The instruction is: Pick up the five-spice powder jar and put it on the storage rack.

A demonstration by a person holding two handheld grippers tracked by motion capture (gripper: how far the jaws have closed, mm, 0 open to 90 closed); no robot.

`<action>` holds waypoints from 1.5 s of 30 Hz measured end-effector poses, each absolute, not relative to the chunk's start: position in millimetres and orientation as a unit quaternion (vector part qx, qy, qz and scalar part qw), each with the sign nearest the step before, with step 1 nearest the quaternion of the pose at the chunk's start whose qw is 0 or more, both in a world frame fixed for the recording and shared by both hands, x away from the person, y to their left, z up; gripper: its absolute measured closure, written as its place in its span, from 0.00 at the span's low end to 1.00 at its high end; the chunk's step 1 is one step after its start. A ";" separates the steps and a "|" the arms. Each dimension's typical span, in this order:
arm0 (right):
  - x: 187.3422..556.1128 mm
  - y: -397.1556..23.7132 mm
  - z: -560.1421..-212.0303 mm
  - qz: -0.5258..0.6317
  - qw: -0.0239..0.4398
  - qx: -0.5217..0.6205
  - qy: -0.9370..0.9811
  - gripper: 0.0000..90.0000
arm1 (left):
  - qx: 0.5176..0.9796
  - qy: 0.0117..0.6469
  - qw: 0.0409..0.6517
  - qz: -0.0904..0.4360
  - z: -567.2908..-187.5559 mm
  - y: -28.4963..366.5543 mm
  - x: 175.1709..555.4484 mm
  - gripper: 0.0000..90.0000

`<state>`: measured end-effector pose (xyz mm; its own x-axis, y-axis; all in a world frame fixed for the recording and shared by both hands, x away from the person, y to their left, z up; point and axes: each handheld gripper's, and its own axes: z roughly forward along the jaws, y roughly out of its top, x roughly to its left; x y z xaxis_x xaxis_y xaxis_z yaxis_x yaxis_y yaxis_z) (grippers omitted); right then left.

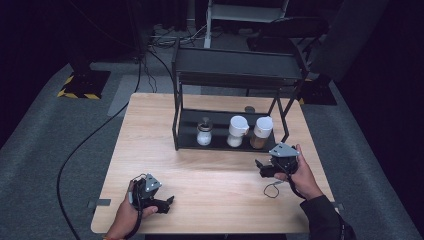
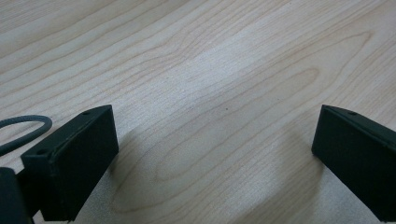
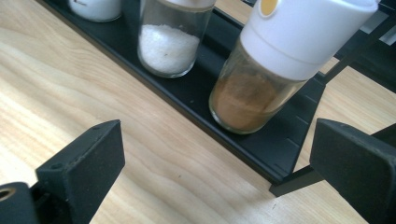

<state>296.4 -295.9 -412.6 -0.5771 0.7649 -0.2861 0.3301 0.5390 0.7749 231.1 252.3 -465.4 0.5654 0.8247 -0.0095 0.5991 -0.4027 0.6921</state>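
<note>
- Right gripper point(image 3: 219, 175): jaws wide apart, nothing between them; low over the table point(image 1: 150, 130), just in front of the rack point(image 1: 187, 135).
- Brown spice jar point(image 3: 254, 88): upright on the rack's lower shelf at its right end; long axis vertical, white cap uppermost. Nearest the open jaws.
- Suggested approach: level, square-on, pads on the glass below the cap, clear of the rack's corner post and the white-filled jar point(image 3: 169, 46).
- Left gripper point(image 2: 215, 158): jaws apart, empty, over bare wood.

Brown spice jar point(image 3: 261, 88) btwn spread fingers point(image 3: 88, 163)
</note>
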 end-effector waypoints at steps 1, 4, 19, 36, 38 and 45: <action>294.9 -296.7 -413.4 0.346 0.315 0.332 0.819 0.04 | 0.820 0.434 0.332 0.170 -465.4 252.3 231.1 0.00; 291.0 -298.0 -415.8 0.349 0.311 0.328 0.821 0.04 | 0.820 0.434 0.332 0.170 -465.3 252.3 231.1 0.00; 272.1 -301.2 -435.3 0.338 0.293 0.296 0.844 0.04 | 0.820 0.434 0.332 0.170 -465.4 252.3 231.1 0.00; 254.1 -307.1 -451.6 0.310 0.277 0.275 0.867 0.04 | 0.820 0.434 0.332 0.170 -465.3 252.2 231.1 0.00; 252.2 -308.7 -452.5 0.307 0.274 0.272 0.870 0.04 | 0.820 0.434 0.332 0.170 -465.3 252.3 231.1 0.00; 243.0 -316.5 -455.0 0.307 0.264 0.273 0.873 0.04 | 0.820 0.434 0.332 0.170 -465.3 252.3 231.1 0.00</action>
